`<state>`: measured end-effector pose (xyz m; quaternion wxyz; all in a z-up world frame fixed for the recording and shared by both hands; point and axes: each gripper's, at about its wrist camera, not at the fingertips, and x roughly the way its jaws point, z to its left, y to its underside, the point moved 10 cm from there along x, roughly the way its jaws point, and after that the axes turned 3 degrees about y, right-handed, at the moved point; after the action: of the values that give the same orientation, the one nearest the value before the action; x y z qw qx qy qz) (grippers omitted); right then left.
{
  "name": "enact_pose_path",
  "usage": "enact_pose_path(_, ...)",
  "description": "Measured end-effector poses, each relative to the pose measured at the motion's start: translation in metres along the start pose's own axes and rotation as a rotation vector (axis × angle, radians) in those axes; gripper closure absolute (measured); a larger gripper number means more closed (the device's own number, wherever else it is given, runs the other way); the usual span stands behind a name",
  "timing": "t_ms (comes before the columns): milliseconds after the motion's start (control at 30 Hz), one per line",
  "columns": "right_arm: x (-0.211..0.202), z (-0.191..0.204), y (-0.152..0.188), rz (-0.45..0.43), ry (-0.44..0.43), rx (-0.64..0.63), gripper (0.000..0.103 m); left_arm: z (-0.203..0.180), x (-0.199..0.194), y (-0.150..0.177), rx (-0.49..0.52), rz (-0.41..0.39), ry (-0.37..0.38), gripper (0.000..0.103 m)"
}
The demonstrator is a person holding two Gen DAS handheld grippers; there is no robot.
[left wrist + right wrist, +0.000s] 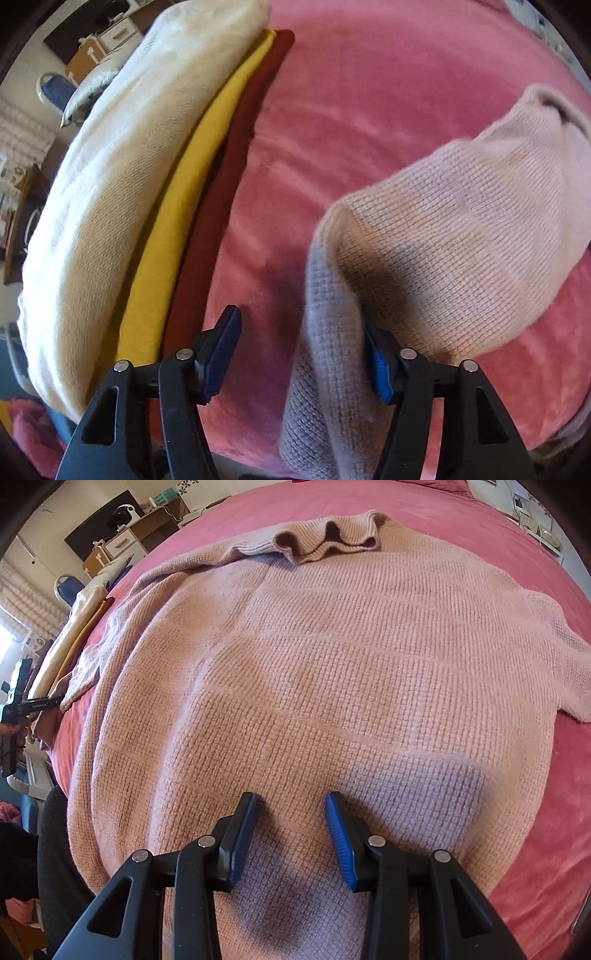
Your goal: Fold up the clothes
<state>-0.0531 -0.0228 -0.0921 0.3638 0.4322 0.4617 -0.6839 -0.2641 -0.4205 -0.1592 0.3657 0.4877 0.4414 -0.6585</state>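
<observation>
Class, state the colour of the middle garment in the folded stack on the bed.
Mustard yellow: the middle garment, best seen in the left wrist view.

We count three folded garments stacked left of the left gripper (301, 354): one cream (122, 177), one yellow (184, 206), one dark red (225, 199). One pink sweater (314, 672) lies unfolded under the right gripper (291, 834). One pink bed (369, 92). Two grippers.

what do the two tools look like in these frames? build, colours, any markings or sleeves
Both match: the left tool and right tool have black plastic scissor-style linkages with triangular cutouts and round silver pivot pins. Each finger carries a blue ribbed pad. The right wrist view shows the left tool from outside at its left edge: a black body with small white lettering, too small to read. Sleeves are not clearly identifiable.
</observation>
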Motion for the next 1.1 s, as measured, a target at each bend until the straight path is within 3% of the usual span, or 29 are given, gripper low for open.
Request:
enact_pose_path(33, 0.000, 0.000, 0.000, 0.003, 0.002, 0.001, 0.063, -0.003, -0.002, -0.002, 0.024, 0.009, 0.004, 0.091)
enact_pose_path(133, -0.001, -0.001, 0.000, 0.010, 0.001, 0.004, 0.063, 0.015, -0.017, -0.013, 0.078, -0.002, -0.134, 0.095)
enact_pose_path(333, -0.001, -0.003, 0.001, 0.016, 0.001, 0.015, 0.063, 0.094, -0.041, -0.029, -0.048, -0.011, -0.309, 0.096)
enact_pose_path(433, -0.001, -0.004, 0.002, 0.010, 0.003, 0.012, 0.063, 0.105, -0.029, -0.032, -0.077, -0.010, -0.317, 0.087)
enact_pose_path(567, -0.001, -0.006, 0.003, 0.007, -0.001, 0.010, 0.063, 0.107, -0.027, -0.036, -0.089, -0.030, -0.414, 0.074)
enact_pose_path(667, -0.004, -0.007, 0.005, 0.008, -0.009, -0.001, 0.063, 0.102, -0.043, -0.036, -0.161, -0.030, -0.367, 0.066)
enact_pose_path(767, -0.015, -0.012, 0.004, -0.003, -0.042, -0.005, 0.063, 0.114, -0.086, -0.031, -0.242, -0.135, -0.372, 0.046)
enact_pose_path(833, -0.036, -0.019, -0.005, -0.080, -0.068, 0.012, 0.063, 0.117, -0.123, -0.031, -0.301, -0.226, -0.397, 0.039)
enact_pose_path(967, -0.069, -0.034, -0.027, -0.217, -0.117, 0.030, 0.063, 0.086, -0.178, -0.064, -0.338, -0.425, -0.412, 0.036)
enact_pose_path(1100, -0.069, -0.042, -0.078, -0.251, -0.045, -0.009, 0.063, 0.027, -0.224, -0.095, -0.328, -0.559, -0.428, 0.029)
